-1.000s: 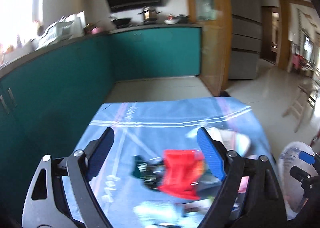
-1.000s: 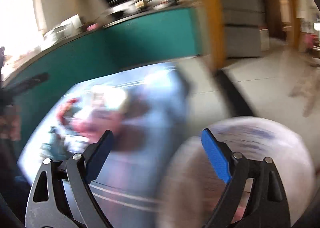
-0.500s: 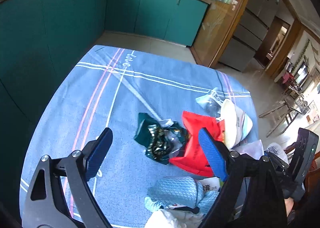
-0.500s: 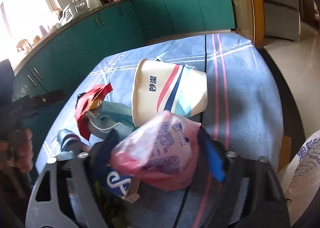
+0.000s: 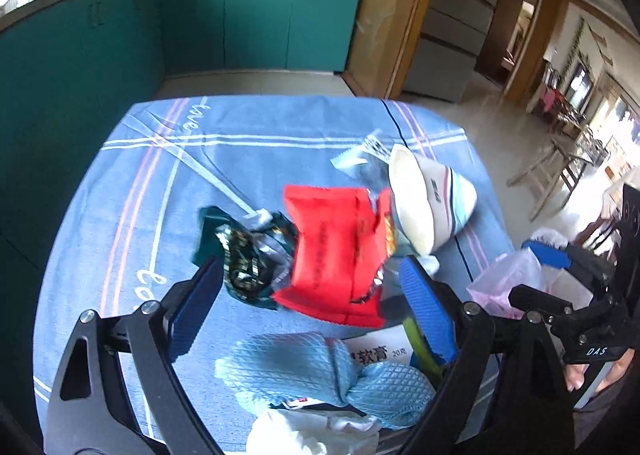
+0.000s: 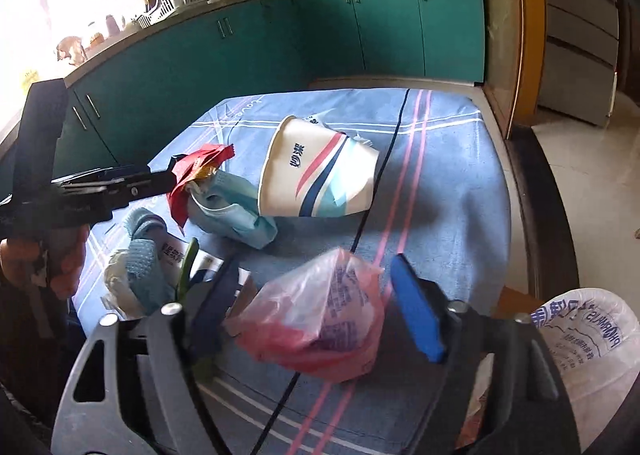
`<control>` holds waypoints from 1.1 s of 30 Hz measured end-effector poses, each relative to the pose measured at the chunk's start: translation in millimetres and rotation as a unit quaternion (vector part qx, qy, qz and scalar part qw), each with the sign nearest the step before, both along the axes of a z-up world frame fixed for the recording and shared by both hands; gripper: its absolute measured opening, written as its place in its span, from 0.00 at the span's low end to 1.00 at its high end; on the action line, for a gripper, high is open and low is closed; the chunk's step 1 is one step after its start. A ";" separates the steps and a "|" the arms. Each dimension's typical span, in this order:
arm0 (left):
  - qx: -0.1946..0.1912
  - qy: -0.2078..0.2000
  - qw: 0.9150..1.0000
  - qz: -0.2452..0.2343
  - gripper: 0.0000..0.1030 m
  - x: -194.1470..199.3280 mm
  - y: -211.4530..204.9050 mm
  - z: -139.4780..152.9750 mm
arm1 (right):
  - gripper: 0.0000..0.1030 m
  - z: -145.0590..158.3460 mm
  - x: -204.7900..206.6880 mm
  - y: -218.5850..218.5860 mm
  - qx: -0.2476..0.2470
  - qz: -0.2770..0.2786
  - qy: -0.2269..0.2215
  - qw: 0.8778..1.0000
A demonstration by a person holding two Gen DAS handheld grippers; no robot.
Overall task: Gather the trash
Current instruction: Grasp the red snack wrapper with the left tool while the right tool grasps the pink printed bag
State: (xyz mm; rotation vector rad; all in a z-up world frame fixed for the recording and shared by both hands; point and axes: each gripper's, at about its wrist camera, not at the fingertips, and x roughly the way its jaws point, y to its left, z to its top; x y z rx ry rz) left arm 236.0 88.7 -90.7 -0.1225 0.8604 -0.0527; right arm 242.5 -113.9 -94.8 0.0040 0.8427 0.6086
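Observation:
Trash lies on a table with a blue cloth (image 5: 120,215). My left gripper (image 5: 312,307) is open, its fingers either side of a red wrapper (image 5: 332,251) and a dark green wrapper (image 5: 240,251). A tipped paper bowl (image 5: 428,199) lies right of them; it also shows in the right wrist view (image 6: 316,171). A light blue cloth (image 5: 320,371) lies below. My right gripper (image 6: 316,315) is open around a pink plastic bag (image 6: 316,327); whether the pads touch it is unclear. A blue face mask (image 6: 232,207) lies beyond.
A white plastic bag (image 6: 580,343) hangs open off the table's right edge. Teal kitchen cabinets (image 5: 240,23) stand beyond the table on the far and left sides. A wooden door frame (image 6: 516,35) and tiled floor are on the right.
Both grippers have swung down from looking across the room to looking at the table. The left one has come over the red wrapper; the right one has come around the pink bag.

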 end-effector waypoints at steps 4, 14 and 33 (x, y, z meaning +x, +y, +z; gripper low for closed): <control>0.014 0.006 1.000 -0.011 0.87 0.1 -7.2 -4.7 | 0.81 -1.0 0.7 -0.4 -0.009 -0.013 -0.003 1.000; 0.046 0.017 0.999 -0.018 0.63 0.4 -19.2 -11.7 | 0.84 -11.7 -4.8 5.0 -0.083 -0.041 -0.010 0.996; 0.066 -0.112 0.991 0.014 0.49 -30.5 -11.0 31.6 | 0.85 -16.5 -6.3 8.7 -0.107 -0.052 -0.008 0.993</control>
